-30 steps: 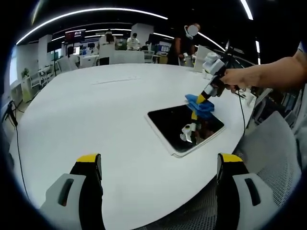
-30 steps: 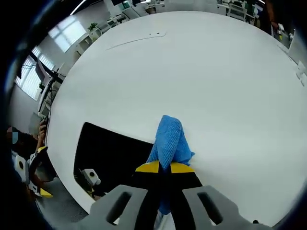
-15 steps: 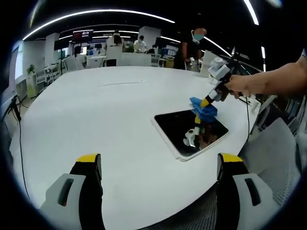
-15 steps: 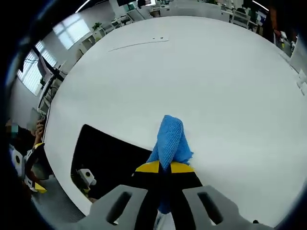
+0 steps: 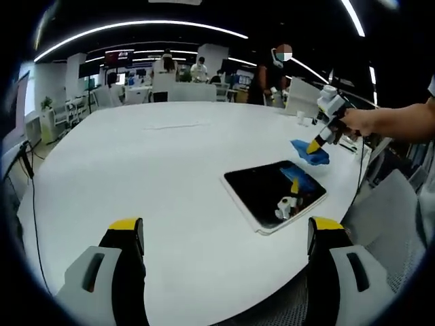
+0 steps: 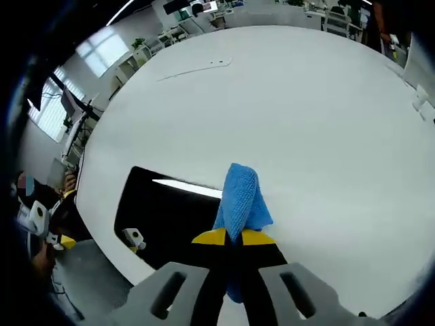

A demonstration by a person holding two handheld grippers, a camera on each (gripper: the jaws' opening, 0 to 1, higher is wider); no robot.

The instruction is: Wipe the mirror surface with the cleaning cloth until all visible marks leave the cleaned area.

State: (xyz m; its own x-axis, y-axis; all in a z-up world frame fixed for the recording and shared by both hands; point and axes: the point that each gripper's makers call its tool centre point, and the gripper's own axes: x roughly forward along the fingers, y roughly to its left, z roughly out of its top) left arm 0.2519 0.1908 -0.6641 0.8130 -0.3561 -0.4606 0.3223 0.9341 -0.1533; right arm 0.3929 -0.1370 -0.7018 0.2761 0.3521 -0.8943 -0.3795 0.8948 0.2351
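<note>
A dark rectangular mirror [image 5: 275, 194] with a white rim lies flat on the white table [image 5: 149, 170], near its right edge. My right gripper [image 5: 314, 145] is shut on a blue cleaning cloth [image 5: 310, 151], which sits just past the mirror's far corner. In the right gripper view the blue cloth [image 6: 240, 202] sticks up from between my shut yellow-tipped jaws, with the mirror [image 6: 170, 217] to their left. My left gripper [image 5: 224, 238] hangs open above the table's near edge, well short of the mirror, nothing between its fingers.
The big white round table [image 6: 272, 102] spreads wide beyond the mirror. A grey chair [image 5: 391, 210] stands at the right. A person [image 5: 272, 68] stands past the far side, with desks and other people behind. A cable [image 5: 27, 204] hangs at the left.
The right gripper with the cloth has slid off the mirror's far part to just beyond its far corner. Both views have shifted a little with the hands.
</note>
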